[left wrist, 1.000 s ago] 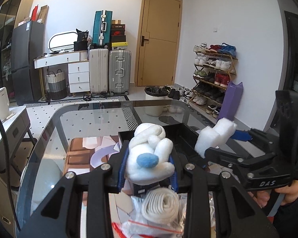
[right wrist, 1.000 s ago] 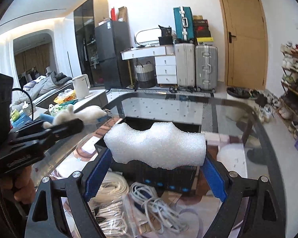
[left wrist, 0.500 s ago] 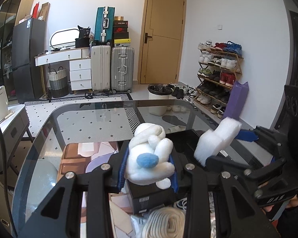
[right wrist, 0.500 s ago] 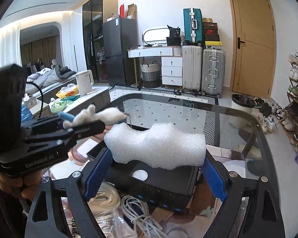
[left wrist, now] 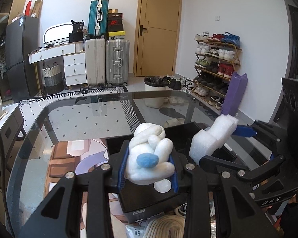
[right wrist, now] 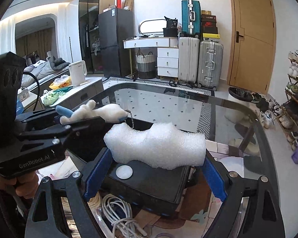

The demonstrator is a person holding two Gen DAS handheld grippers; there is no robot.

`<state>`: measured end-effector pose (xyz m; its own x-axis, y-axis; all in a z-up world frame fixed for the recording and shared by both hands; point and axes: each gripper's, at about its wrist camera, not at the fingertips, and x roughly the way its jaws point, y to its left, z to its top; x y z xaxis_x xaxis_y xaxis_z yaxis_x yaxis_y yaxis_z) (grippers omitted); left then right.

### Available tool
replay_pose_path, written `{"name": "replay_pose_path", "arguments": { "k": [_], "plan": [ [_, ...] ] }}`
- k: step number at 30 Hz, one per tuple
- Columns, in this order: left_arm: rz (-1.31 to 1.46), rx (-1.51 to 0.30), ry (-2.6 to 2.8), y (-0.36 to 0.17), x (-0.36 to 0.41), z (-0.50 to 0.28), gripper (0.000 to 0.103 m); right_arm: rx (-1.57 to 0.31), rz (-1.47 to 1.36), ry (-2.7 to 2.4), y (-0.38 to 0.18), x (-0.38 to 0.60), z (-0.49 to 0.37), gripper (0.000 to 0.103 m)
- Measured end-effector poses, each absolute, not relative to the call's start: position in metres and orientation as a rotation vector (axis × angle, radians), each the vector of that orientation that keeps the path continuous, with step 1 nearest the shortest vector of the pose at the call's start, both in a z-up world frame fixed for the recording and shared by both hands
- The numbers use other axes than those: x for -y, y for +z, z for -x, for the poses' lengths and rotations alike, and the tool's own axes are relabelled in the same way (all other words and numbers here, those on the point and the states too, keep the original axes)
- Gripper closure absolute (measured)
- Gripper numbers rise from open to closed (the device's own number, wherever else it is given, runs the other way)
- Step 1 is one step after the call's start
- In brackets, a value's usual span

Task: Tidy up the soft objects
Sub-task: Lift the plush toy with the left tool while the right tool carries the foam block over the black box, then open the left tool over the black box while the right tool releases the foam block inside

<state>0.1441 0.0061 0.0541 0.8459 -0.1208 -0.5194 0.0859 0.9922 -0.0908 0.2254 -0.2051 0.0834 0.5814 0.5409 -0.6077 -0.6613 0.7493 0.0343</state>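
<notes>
Nearest me, cables [right wrist: 117, 214] and a black box [right wrist: 149, 186] lie on the glass table [left wrist: 85, 119]; suitcases [left wrist: 106, 61] stand far off. My left gripper [left wrist: 148, 170] clenches a white plush toy [left wrist: 149, 156]; my right gripper [right wrist: 155, 170] (spread wide) grips a foam block [right wrist: 157, 146], both above the box.

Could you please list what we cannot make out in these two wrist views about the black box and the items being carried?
- Black box interior: left wrist view, hidden by the plush toy and foam piece.
- Box front label: print too small.
- Cable bundle: right wrist view, cut off by the bottom edge.
- Foam underside: right wrist view, faces away.
</notes>
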Motion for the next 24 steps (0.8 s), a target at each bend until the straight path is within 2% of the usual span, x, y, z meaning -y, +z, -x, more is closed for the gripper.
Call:
{"name": "replay_pose_path", "arguments": {
  "k": [24],
  "plan": [
    [-0.011,-0.639,-0.119,0.036,-0.001,-0.166,0.069,-0.655,0.282,0.75,0.058,0.194,-0.24,0.013]
  ]
}}
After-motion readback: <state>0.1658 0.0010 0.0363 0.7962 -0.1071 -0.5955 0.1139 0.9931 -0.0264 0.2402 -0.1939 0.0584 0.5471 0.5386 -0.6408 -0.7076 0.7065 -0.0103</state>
